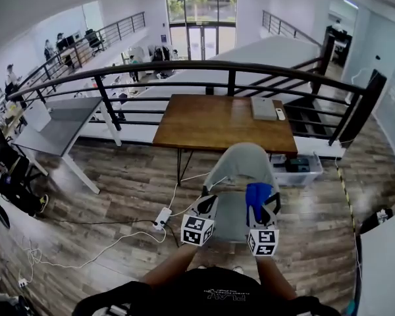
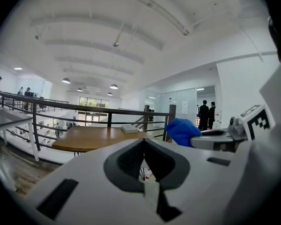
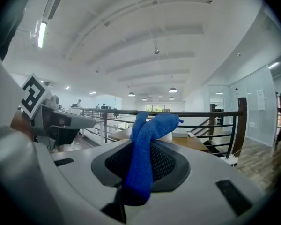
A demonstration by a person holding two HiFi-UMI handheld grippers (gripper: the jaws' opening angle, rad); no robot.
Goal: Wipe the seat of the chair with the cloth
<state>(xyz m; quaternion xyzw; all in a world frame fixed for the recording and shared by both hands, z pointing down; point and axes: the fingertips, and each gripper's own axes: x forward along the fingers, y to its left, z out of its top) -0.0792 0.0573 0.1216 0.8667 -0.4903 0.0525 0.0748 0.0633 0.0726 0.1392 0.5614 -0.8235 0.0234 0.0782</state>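
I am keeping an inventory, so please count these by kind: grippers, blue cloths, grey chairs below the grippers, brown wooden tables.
grippers: 2, the left gripper and the right gripper
blue cloth: 1, clamped in the right gripper
grey chair: 1
wooden table: 1
total: 5

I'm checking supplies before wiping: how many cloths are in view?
1: a blue cloth, clamped in the right gripper, held over the grey chair. Others could be hidden out of sight.
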